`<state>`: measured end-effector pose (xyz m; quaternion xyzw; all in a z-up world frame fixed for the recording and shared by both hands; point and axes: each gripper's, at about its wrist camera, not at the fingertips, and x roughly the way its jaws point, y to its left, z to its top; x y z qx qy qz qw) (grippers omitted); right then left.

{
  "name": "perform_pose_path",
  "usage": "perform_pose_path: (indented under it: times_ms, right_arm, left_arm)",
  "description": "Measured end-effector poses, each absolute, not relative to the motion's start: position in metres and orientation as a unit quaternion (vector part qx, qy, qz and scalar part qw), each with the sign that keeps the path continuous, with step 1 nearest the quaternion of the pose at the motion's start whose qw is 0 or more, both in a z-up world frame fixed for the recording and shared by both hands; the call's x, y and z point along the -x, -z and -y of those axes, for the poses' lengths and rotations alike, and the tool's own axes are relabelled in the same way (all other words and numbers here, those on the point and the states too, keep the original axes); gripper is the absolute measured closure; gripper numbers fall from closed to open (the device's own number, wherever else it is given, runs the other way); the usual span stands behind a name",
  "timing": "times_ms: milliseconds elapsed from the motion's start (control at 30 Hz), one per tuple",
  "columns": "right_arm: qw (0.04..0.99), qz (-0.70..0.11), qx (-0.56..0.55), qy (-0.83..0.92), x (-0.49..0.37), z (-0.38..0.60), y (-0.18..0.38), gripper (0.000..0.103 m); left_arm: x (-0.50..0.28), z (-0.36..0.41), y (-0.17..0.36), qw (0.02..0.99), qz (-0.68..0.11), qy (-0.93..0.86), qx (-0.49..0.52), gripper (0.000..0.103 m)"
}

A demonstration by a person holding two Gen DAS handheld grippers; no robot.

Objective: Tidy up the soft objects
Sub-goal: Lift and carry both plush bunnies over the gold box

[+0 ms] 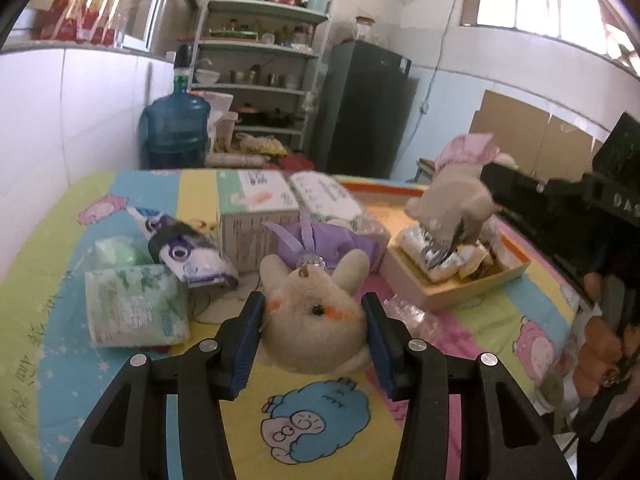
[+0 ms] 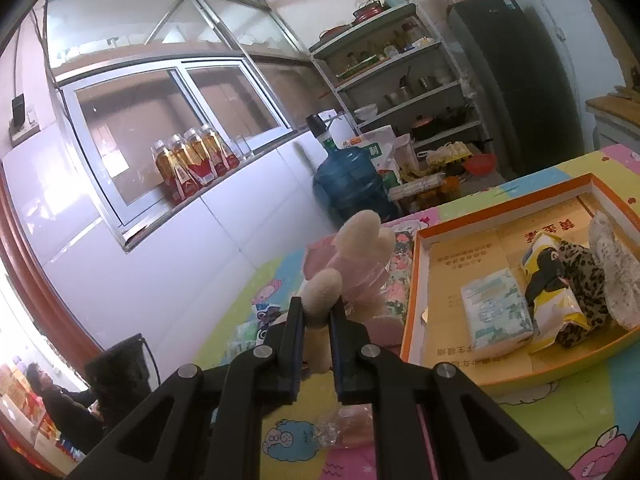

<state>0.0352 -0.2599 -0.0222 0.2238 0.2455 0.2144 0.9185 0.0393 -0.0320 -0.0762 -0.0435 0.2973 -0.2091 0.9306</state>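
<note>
Cartoon-printed cloth [image 1: 320, 432] covers the desk in the left wrist view, where the left gripper [image 1: 316, 320] has its jaws around the head of a beige plush rabbit in a purple dress [image 1: 316, 304], pads touching its sides. A tissue pack [image 1: 136, 304] lies to its left.

Seen from the right wrist, the right gripper [image 2: 318, 320] is clamped on a limb of a pink-dressed plush toy [image 2: 352, 256], held up beside the orange tray [image 2: 500, 204] of soft packs.
</note>
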Motion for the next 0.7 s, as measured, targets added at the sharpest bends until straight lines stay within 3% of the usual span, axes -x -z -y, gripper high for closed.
perform_pose_path:
  times_ms: [700]
  right_arm:
    - [0.928,-0.207,-0.256,-0.173,-0.021,0.332,0.014,0.091]
  left_arm:
    - [-0.041,0.100,0.030,0.942,-0.245,0.224,0.050,0.052]
